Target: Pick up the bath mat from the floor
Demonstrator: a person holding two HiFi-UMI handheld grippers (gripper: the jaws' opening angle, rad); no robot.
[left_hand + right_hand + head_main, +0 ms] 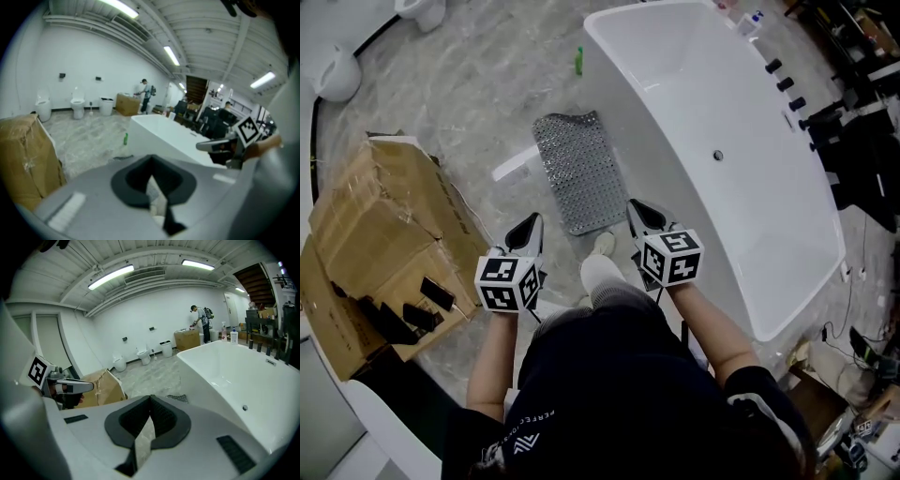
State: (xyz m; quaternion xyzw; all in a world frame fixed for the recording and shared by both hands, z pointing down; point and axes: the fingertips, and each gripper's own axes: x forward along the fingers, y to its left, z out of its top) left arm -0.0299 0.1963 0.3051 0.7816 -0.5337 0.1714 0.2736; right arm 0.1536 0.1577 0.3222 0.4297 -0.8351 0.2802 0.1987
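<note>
Both my pairs of jaws are pressed together with nothing in them. My left gripper (531,225) is lower left of centre, and my right gripper (636,210) is beside the bathtub (750,112). The bath mat (579,172) lies flat on the floor (487,94) at frame centre. Its right edge runs close along the bathtub, and its near edge sits between my tips. Bare floor lies between its left edge and the cardboard box (384,216).

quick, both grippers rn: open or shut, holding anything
left gripper: shut, holding nothing.
right gripper: shut, holding nothing.
</note>
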